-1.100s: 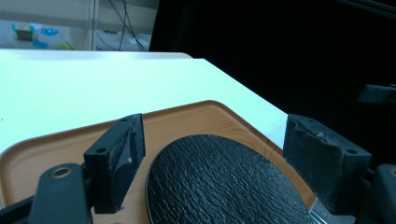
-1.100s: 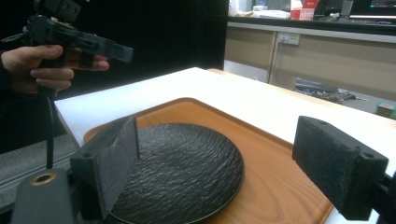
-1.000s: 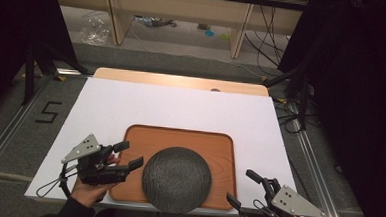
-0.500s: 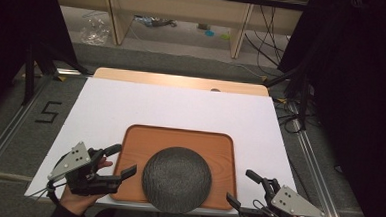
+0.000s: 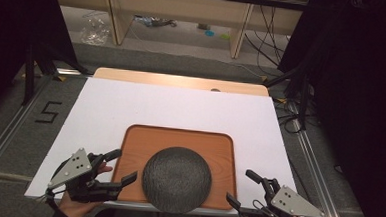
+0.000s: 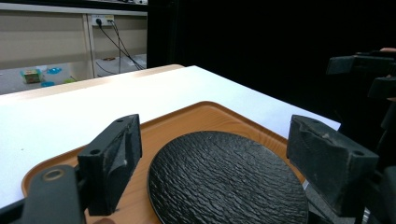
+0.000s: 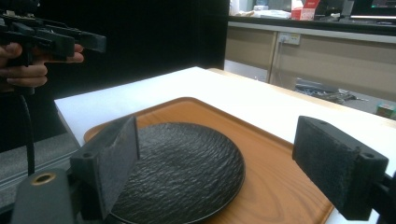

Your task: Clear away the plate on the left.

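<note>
The plate (image 5: 177,179), dark and rough-grained, lies flat on the tray (image 5: 179,138), against the tray's near rim and about midway between its side rims. In my gripper views its ridged top sits between my jaws but farther off, with nothing clamped. The tray lies on the white table (image 5: 171,105), close to the near edge and roughly centred between the left and right edges.

My left gripper (image 5: 117,166) hovers at the tray's near-left corner, jaws spread wide, one tip over the tray's left rim, gripping nothing. My right gripper (image 5: 242,189) hangs at the table's near-right corner, just off the tray's near-right corner, jaws likewise apart and empty. Neither touches the plate.
</note>
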`<action>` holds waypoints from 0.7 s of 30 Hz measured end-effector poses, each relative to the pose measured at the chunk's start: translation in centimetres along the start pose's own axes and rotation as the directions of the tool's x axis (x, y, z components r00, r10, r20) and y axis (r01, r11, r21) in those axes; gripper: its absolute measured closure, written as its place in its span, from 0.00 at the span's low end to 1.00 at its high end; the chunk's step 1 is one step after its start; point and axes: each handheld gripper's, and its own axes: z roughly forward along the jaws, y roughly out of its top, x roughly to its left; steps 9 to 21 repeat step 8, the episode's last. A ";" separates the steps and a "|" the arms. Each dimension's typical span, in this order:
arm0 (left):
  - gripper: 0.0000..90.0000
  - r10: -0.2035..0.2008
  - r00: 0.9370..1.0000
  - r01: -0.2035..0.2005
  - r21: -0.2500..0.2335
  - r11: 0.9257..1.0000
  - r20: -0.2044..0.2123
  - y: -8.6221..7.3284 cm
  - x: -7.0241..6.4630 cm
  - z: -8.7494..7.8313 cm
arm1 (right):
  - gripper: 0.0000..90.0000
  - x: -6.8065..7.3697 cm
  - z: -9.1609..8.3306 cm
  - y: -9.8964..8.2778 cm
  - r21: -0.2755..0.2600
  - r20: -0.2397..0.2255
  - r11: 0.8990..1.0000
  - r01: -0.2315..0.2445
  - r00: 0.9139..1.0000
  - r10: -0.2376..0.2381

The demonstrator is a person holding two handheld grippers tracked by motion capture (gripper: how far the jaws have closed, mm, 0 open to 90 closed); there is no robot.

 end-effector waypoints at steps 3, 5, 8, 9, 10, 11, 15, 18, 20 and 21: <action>0.20 -0.003 1.000 0.003 0.003 1.000 -0.011 0.0 0.1 0.0 | 0.18 0.0 0.0 0.0 0.000 0.000 1.000 0.000 1.000 0.000; 0.20 -0.008 1.000 0.008 0.006 1.000 -0.011 0.0 0.2 0.0 | 0.18 0.0 0.0 0.0 0.000 0.000 1.000 0.000 1.000 0.000; 0.20 -0.024 1.000 0.024 0.014 1.000 -0.020 -0.1 0.1 0.1 | 0.18 0.0 0.0 0.0 0.000 -0.001 1.000 0.000 1.000 0.000; 0.20 -0.024 1.000 0.024 0.014 1.000 -0.020 -0.1 0.1 0.1 | 0.18 0.0 0.0 0.0 0.000 -0.001 1.000 0.000 1.000 0.000; 0.20 -0.024 1.000 0.024 0.014 1.000 -0.020 -0.1 0.1 0.1 | 0.18 0.0 0.0 0.0 0.000 -0.001 1.000 0.000 1.000 0.000; 0.20 -0.024 1.000 0.024 0.014 1.000 -0.020 -0.1 0.1 0.1 | 0.18 0.0 0.0 0.0 0.000 -0.001 1.000 0.000 1.000 0.000; 0.20 -0.024 1.000 0.024 0.014 1.000 -0.020 -0.1 0.1 0.1 | 0.18 0.0 0.0 0.0 0.000 -0.001 1.000 0.000 1.000 0.000; 0.20 -0.024 1.000 0.024 0.014 1.000 -0.020 -0.1 0.1 0.1 | 0.18 0.0 0.0 0.0 0.000 -0.001 1.000 0.000 1.000 0.000; 0.20 -0.024 1.000 0.024 0.014 1.000 -0.020 -0.1 0.1 0.1 | 0.18 0.0 0.0 0.0 0.000 -0.001 1.000 0.000 1.000 0.000; 0.20 -0.024 1.000 0.024 0.014 1.000 -0.020 -0.1 0.1 0.1 | 0.18 0.0 0.0 0.0 0.000 -0.001 1.000 0.000 1.000 0.000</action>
